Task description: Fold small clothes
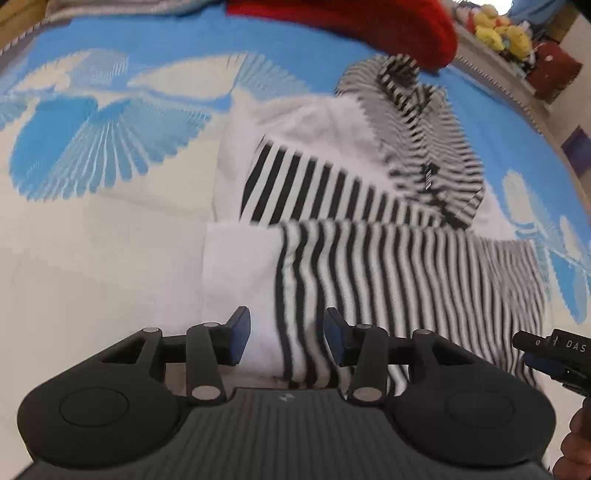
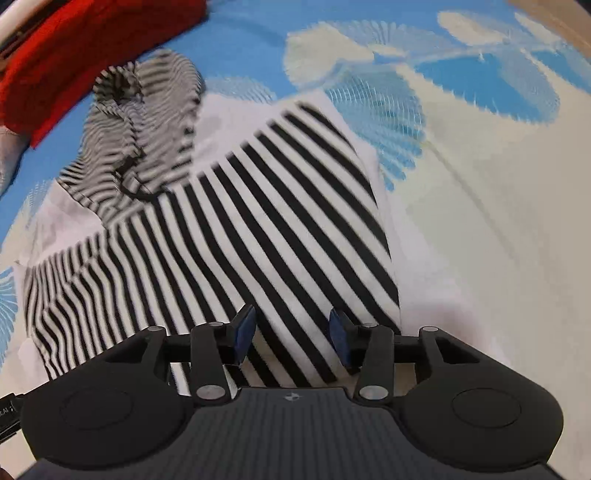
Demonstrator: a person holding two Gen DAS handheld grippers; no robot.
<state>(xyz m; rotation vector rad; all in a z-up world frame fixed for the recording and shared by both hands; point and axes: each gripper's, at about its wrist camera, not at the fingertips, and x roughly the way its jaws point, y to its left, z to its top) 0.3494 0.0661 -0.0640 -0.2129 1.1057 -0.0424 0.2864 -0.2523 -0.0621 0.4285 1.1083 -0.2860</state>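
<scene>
Both pitched steeply down over striped shirt [image 1: 369,266] on bed sheet [image 1: 92,258]; left gripper [image 1: 287,338] and right gripper [image 2: 291,338] jaws spread, pinching nothing.

A blue bedspread [image 1: 295,74] printed with cream, feathered fan shapes covers the surface in both views; the lower left of the left wrist view and the right of the right wrist view show it as plain cream. A red knitted cloth [image 1: 369,22] lies at 12 to 1 o'clock in the left wrist view and at 10 to 11 o'clock in the right wrist view [image 2: 74,44]. Yellow plush toys [image 1: 498,31] sit at 1 o'clock beyond the bed's edge, blurred, with a dark red item [image 1: 556,70] just beside them.
</scene>
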